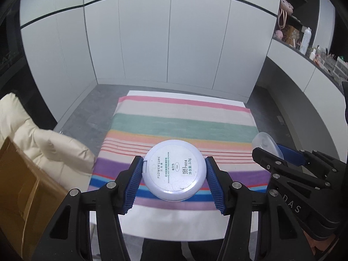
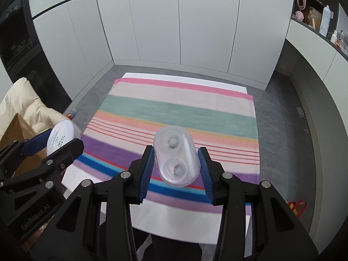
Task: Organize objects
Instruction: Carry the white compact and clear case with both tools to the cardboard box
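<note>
2 grippers hang above the striped cloth that covers the white bench, each clamped on 1 item. Left gripper grasps a round pale-lilac powder compact by its rim, printed underside facing the camera, held over the cloth's purple and blue stripes. Right gripper, beside it on the right, pinches a clear oval contact lens case with 2 round wells, also over those near stripes. Left of the cloth lie a cream padded jacket and a brown cardboard box.
</note>
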The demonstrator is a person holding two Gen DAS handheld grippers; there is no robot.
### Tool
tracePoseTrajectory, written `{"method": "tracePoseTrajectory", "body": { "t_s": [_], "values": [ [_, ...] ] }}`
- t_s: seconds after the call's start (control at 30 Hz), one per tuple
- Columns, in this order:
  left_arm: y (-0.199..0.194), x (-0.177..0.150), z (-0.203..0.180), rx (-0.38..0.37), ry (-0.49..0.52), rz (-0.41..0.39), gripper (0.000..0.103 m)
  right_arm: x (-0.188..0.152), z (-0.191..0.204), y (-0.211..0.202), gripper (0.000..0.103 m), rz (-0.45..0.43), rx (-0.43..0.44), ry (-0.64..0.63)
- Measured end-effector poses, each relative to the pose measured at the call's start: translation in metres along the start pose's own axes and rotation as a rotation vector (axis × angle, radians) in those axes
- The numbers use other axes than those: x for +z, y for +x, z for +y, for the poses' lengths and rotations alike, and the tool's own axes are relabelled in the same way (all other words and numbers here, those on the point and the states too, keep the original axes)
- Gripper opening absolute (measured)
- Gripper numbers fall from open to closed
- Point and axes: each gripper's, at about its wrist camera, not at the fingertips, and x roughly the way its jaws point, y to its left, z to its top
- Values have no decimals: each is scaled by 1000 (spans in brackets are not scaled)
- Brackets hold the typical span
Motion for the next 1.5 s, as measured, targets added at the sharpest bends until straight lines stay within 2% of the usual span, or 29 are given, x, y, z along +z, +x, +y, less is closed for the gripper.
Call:
{"method": "tracePoseTrajectory", "body": {
  "t_s": [0.13,0.23,0.3,0.43,0.6,1.13,1.5],
  "values": [
    [-14,-8,8,-14,-45,-9,59,-3,10,-19,43,-19,4,-34],
    [-22,-11,10,-19,-36,-31,59,-6,14,-27,43,-24,6,-49],
    [-24,-13,13,-7,-23,-41,59,-7,15,-26,43,-24,16,-48],
    [-21,-17,29,-15,-61,-26,59,-4,22,-19,43,-27,22,-74],
    [-17,-23,49,32,-74,-24,59,3,34,-11,43,-31,49,-58],
    [-49,-39,130,118,-187,-71,59,-2,139,-8,43,-51,143,-214],
    [-78,-64,185,195,-254,-90,59,-5,206,-12,43,-58,219,-292]
  ]
}}
